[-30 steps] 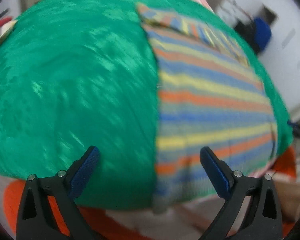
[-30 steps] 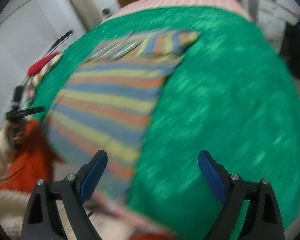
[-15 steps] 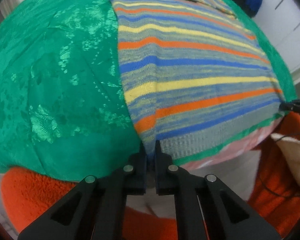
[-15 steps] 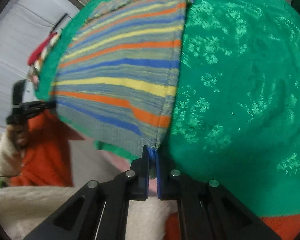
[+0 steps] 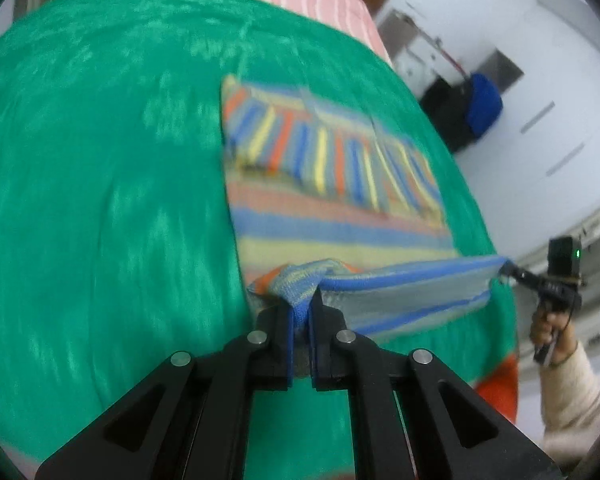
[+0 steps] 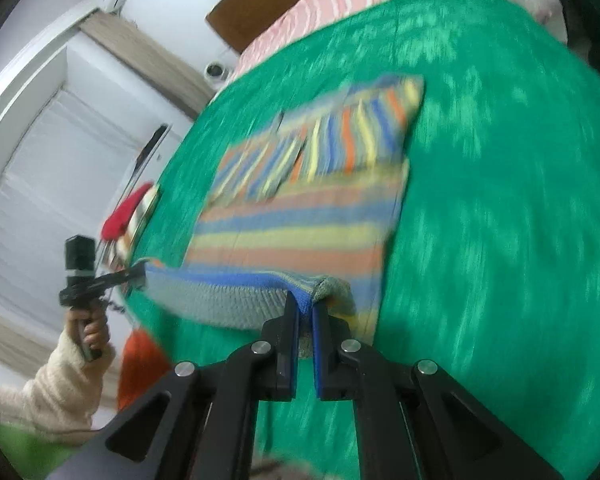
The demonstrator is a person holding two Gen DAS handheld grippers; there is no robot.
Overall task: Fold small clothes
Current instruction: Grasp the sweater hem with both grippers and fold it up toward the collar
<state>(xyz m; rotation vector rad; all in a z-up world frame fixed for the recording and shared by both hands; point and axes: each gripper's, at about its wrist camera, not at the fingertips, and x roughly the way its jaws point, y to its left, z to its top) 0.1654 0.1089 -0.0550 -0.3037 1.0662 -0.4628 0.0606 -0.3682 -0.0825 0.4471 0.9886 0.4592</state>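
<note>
Since half a second ago, when I had just pinched the two near corners at the bed's edge, I have lifted the hem of the striped knit sweater point(image 5: 340, 216) off the green patterned bedspread point(image 5: 100, 200) and begun carrying it toward the far end. My left gripper point(image 5: 300, 312), low in the centre of its own view, is clamped on the bunched left hem corner. My right gripper point(image 6: 306, 312), low centre in its view, is likewise clamped on the right hem corner. Each shows small in the other's frame: the right gripper at the right edge, the left one at the left edge, with the hem stretched taut between them as a blue-edged band.

The sweater lies in the middle of both frames, running toward the top. Its sleeves point(image 6: 340, 136) are already folded across the upper part, their stripes running crosswise to the body's. So the sleeve folds look done, and the bottom-to-top fold is under way. What remains, I judge, is to lay the hem over the sleeves, release both corners, and smooth the bundle.
</note>
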